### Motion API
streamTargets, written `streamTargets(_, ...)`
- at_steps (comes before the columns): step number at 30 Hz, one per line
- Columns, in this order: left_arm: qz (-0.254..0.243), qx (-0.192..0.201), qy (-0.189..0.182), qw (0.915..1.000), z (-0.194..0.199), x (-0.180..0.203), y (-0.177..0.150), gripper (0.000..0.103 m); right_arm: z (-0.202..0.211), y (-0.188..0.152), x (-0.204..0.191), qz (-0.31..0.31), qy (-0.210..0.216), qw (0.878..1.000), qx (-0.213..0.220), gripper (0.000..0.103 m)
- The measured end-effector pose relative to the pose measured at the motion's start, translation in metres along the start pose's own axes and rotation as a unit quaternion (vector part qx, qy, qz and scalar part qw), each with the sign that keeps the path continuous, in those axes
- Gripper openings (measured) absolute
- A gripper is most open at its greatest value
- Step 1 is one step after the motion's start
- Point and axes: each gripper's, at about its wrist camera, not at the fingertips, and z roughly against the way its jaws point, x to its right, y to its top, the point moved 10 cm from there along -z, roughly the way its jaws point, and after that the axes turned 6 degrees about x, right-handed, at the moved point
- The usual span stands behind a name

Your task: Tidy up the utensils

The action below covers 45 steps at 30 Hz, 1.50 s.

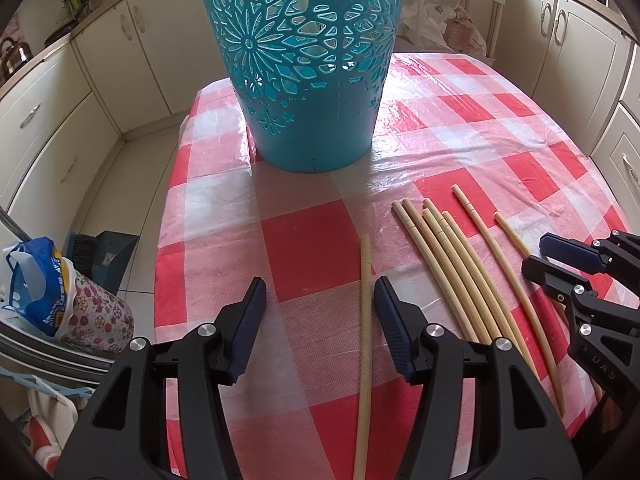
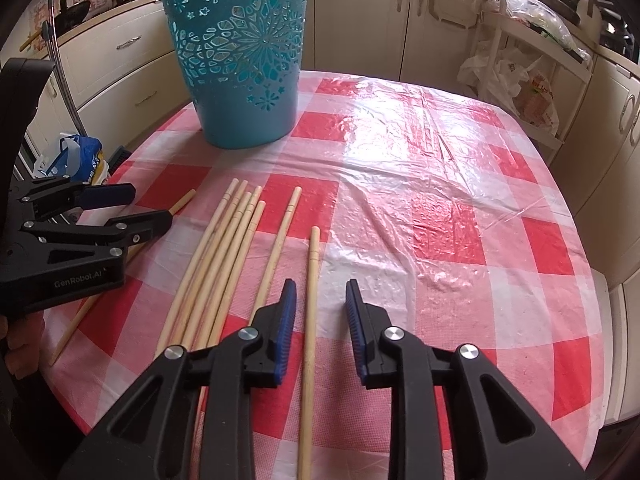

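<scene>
The left gripper (image 1: pixel 320 300) stands parted, pointing down at the checked tablecloth (image 1: pixel 304 240); a single chopstick (image 1: pixel 365 340) lies between its jaws, close beside the right-hand pad but not pinched by either. Straight ahead of it, past an open stretch of cloth, stands the teal cut-out basket (image 1: pixel 304 80), upright near the far left edge of the table. To this gripper's left the cloth runs bare up to the table's edge, where it drops off toward floor clutter — a blue bag (image 1: pixel 36 280) and a floral container (image 1: pixel 100 316).

To its right lies a bundle of chopsticks (image 1: pixel 444 264), roughly parallel, tips toward the basket, and beyond them the right gripper (image 1: pixel 560 256).

The right gripper (image 2: pixel 320 308) is also released, its jaws set apart with one chopstick (image 2: pixel 311 320) lying between them, nearer the left-hand pad, with a gap visible on both sides. Just to its left runs another lone chopstick (image 2: pixel 280 248), then the bundle (image 2: pixel 224 256), then the left gripper (image 2: pixel 132 208) over its own stick. Ahead and to the right of the right gripper the cloth is wide and bare under wrinkled clear plastic (image 2: pixel 420 168) — free room right out to the table's rounded far and right edges. The basket (image 2: pixel 240 80) sits ahead and left of it.
</scene>
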Motion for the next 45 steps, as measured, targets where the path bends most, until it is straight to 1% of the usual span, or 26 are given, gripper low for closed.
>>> streamTargets(2, -0.003, 0.000, 0.001, 1.0000, 0.000, 0.000, 0.000, 0.053, 0.000, 0.000, -0.001, 0.003, 0.002, 1.000, 0.000, 0.025)
streamTargets(4, -0.004, 0.000, 0.001, 1.0000, 0.000, 0.001, 0.000, 0.053, 0.000, 0.000, -0.005, 0.009, 0.009, 1.000, 0.000, 0.020)
streamTargets(5, -0.005, 0.000, 0.001, 1.0000, 0.001, 0.002, -0.001, 0.052, 0.000, 0.000, -0.007, 0.011, 0.012, 1.000, 0.001, 0.014)
streamTargets(6, -0.007, -0.002, -0.006, 1.0000, 0.001, 0.004, 0.000, 0.045, 0.000, 0.000, -0.010, 0.016, 0.014, 1.000, 0.003, 0.009)
streamTargets(7, -0.009, -0.003, -0.011, 0.9999, 0.003, 0.008, -0.001, 0.041, 0.000, 0.000, -0.011, 0.018, 0.014, 1.000, 0.005, 0.008)
streamTargets(8, -0.014, -0.004, -0.013, 0.9998, 0.004, 0.011, -0.001, 0.033, 0.000, 0.000, -0.011, 0.016, 0.017, 1.000, 0.006, 0.006)
streamTargets(9, -0.021, -0.005, -0.015, 0.9997, 0.005, 0.015, -0.001, 0.023, 0.000, 0.000, -0.009, 0.002, 0.025, 1.000, 0.007, 0.006)
streamTargets(10, -0.031, -0.005, -0.015, 0.9994, 0.005, 0.021, -0.002, 0.018, 0.000, 0.000, -0.007, -0.013, 0.034, 0.999, 0.008, 0.006)
streamTargets(11, -0.038, -0.005, -0.016, 0.9991, 0.006, 0.026, -0.002, 0.008, 0.000, 0.000, -0.004, -0.033, 0.047, 0.998, 0.008, 0.006)
streamTargets(12, -0.047, -0.004, -0.011, 0.9988, 0.006, 0.030, -0.002, 0.005, 0.000, 0.000, -0.002, -0.047, 0.056, 0.997, 0.009, 0.006)
streamTargets(14, -0.055, -0.002, -0.004, 0.9985, 0.007, 0.033, -0.002, 0.005, 0.001, -0.002, 0.003, -0.082, 0.076, 0.994, 0.011, 0.006)
streamTargets(17, -0.052, -0.007, -0.010, 0.9986, 0.011, 0.037, -0.005, 0.005, 0.004, -0.004, 0.009, -0.119, 0.094, 0.988, 0.012, 0.006)
streamTargets(21, -0.053, -0.001, -0.007, 0.9985, 0.022, 0.037, -0.009, 0.005, 0.008, -0.006, 0.017, -0.167, 0.119, 0.979, 0.016, 0.006)
streamTargets(27, -0.053, 0.017, -0.003, 0.9985, 0.042, 0.034, -0.003, 0.005, 0.013, -0.001, 0.022, -0.209, 0.143, 0.967, 0.028, 0.006)
streamTargets(32, -0.045, 0.035, -0.006, 0.9984, 0.056, 0.030, 0.005, 0.005, 0.018, 0.007, 0.019, -0.224, 0.164, 0.960, 0.039, 0.006)
streamTargets(34, -0.043, 0.038, -0.009, 0.9983, 0.059, 0.029, 0.008, 0.005, 0.019, 0.008, 0.018, -0.222, 0.163, 0.960, 0.040, 0.006)
streamTargets(37, -0.037, 0.043, -0.014, 0.9983, 0.061, 0.027, 0.010, 0.005, 0.017, 0.009, 0.017, -0.229, 0.171, 0.957, 0.040, 0.006)
streamTargets(40, -0.027, 0.054, -0.021, 0.9980, 0.066, 0.025, 0.014, 0.005, 0.020, 0.014, 0.017, -0.233, 0.176, 0.955, 0.051, 0.006)
streamTargets(43, -0.008, 0.081, -0.043, 0.9958, 0.080, 0.021, 0.027, 0.005, 0.028, 0.023, 0.015, -0.233, 0.183, 0.952, 0.073, 0.006)
streamTargets(45, 0.009, 0.111, -0.058, 0.9921, 0.095, 0.013, 0.044, 0.005, 0.035, 0.029, 0.015, -0.232, 0.187, 0.950, 0.090, 0.006)
